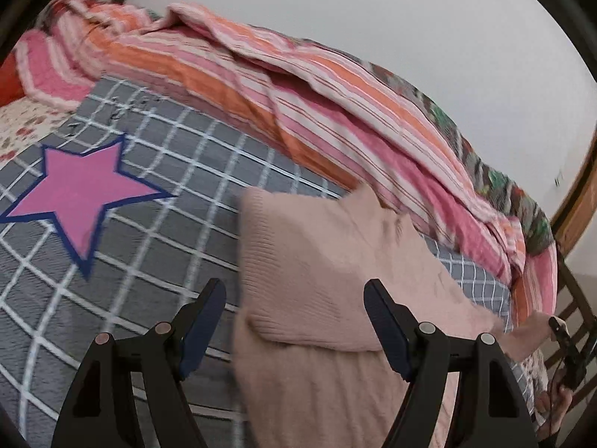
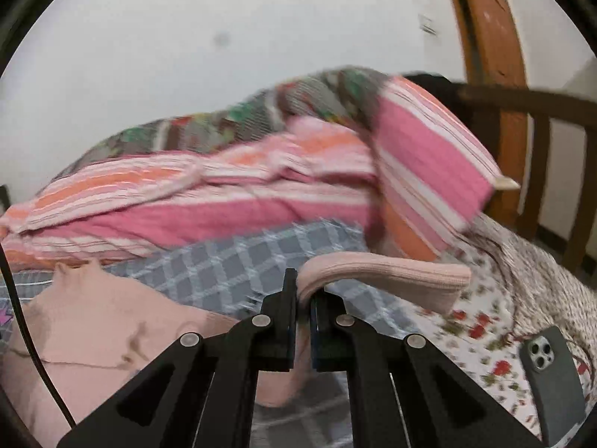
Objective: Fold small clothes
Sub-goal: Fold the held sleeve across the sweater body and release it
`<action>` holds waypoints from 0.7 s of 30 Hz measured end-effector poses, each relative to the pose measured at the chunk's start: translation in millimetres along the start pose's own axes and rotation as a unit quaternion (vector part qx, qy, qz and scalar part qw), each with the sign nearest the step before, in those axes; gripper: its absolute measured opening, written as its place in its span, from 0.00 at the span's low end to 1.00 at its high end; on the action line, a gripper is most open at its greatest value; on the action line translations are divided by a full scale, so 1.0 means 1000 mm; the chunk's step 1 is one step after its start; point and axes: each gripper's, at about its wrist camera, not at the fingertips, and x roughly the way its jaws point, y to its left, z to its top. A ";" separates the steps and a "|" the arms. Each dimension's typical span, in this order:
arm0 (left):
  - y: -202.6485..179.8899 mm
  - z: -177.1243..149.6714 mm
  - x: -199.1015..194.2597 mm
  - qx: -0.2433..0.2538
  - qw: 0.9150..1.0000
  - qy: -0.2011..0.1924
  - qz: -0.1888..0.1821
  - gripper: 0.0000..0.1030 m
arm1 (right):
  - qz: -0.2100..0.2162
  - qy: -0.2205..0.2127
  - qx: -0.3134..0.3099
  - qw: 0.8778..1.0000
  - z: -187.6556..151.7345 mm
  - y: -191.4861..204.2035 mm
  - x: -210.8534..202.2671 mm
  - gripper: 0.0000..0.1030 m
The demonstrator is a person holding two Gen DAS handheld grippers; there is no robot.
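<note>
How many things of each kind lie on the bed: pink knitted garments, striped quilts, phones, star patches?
Pink knitted garment: 1
Striped quilt: 1
Phone: 1
Star patch: 1
Total: 4

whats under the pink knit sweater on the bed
The pale pink knit sweater lies on a grey blanket with white grid lines, which shows on both sides of it. Whatever is directly beneath the sweater is covered. A white floral sheet shows past the blanket's edge.
</note>
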 end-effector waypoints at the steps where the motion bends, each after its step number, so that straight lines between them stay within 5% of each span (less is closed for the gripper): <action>1: 0.006 0.002 -0.003 -0.007 1.000 0.001 0.002 0.73 | 0.007 -0.001 -0.005 1.000 0.002 0.013 -0.001 0.05; 12: 0.051 0.014 -0.041 -0.035 0.998 -0.029 0.040 0.73 | 0.131 0.012 -0.077 0.988 0.031 0.212 -0.009 0.05; 21: 0.061 0.018 -0.043 -0.042 0.998 -0.027 0.040 0.73 | 0.212 0.095 -0.127 0.964 -0.020 0.342 0.013 0.05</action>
